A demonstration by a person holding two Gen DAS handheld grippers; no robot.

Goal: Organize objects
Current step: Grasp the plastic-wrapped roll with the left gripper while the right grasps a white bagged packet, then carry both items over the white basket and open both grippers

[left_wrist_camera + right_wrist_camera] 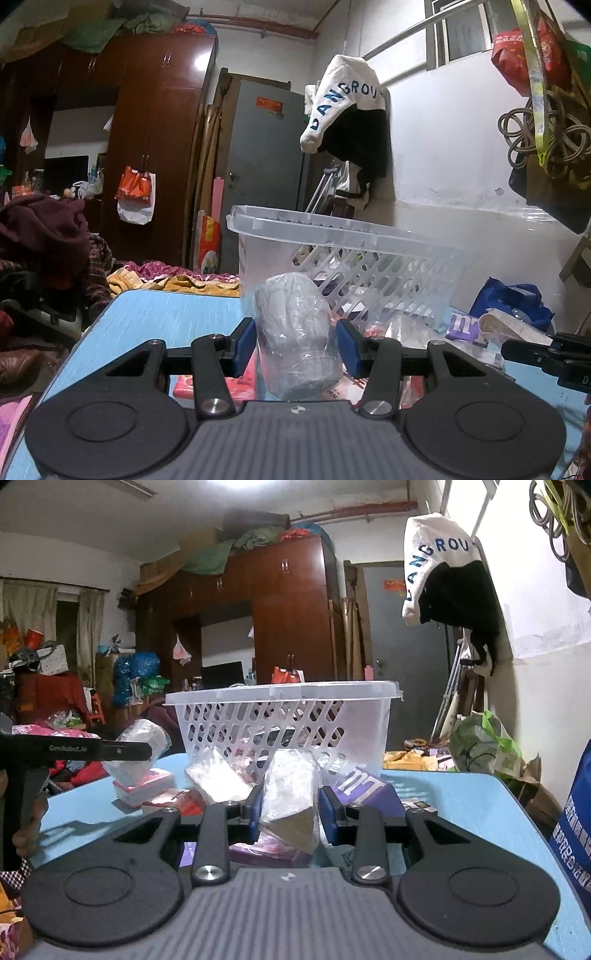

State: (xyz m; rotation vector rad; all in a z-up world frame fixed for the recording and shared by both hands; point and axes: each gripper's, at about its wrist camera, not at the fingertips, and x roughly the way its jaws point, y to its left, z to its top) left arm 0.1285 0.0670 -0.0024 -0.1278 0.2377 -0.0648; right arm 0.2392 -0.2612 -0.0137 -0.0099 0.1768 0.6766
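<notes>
Nearest our lens, the left gripper (295, 347) is clenched on a grey plastic-wrapped roll (297, 332), both blue pads pressing its sides, roll tilted back toward 12 o'clock. At 1 o'clock past it stands the clear slotted basket (369, 240), just behind the roll. Pink packets (207, 380) lie under the fingers at 8 o'clock on the blue table (159, 314). Our right gripper (290, 808) is clamped on a clear-wrapped packet (291, 794), cardboard showing at its lower end. At 12 o'clock the basket (284, 698) again; at 2 o'clock a purple box (365, 782) touching its foot. At 10 o'clock a pink tissue pack (144, 786), well left on the table (461, 801).
</notes>
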